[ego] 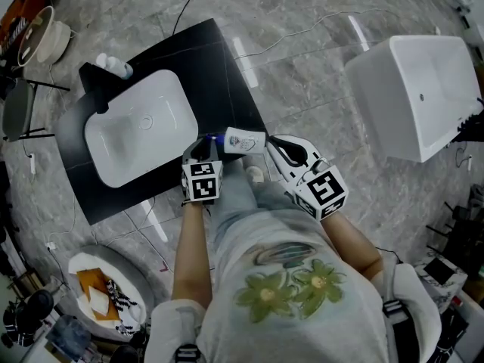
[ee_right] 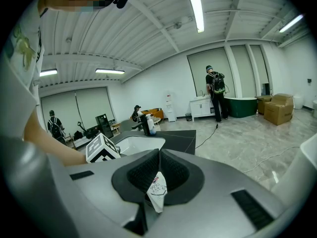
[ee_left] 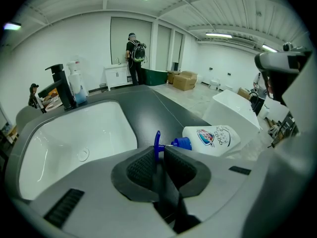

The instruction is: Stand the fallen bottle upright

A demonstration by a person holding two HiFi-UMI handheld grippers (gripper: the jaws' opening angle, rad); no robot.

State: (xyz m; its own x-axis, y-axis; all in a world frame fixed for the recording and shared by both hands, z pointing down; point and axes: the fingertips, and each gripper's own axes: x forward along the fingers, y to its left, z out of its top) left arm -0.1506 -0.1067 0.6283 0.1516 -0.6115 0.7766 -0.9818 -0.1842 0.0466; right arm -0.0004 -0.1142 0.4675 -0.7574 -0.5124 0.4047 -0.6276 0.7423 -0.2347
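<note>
A white bottle [ego: 243, 140] with a blue pump lies on its side at the near right corner of the black counter [ego: 219, 59], pump end pointing left. In the left gripper view the bottle [ee_left: 213, 139] shows a red and blue label. My left gripper [ego: 209, 144] [ee_left: 158, 155] is shut on the flat blue pump head [ee_left: 157, 145], which sticks up from between the pads. My right gripper [ego: 271, 144] [ee_right: 158, 175] is shut on the bottle's other end [ee_right: 157, 190], a white printed edge pinched between its pads.
A white basin [ego: 113, 165] is set in the counter, with a black tap [ego: 98, 100] and a soap dispenser [ego: 113, 65] behind it. A white bathtub [ego: 416, 97] stands to the right on the marble floor. A person with a backpack [ee_left: 132, 51] stands far off.
</note>
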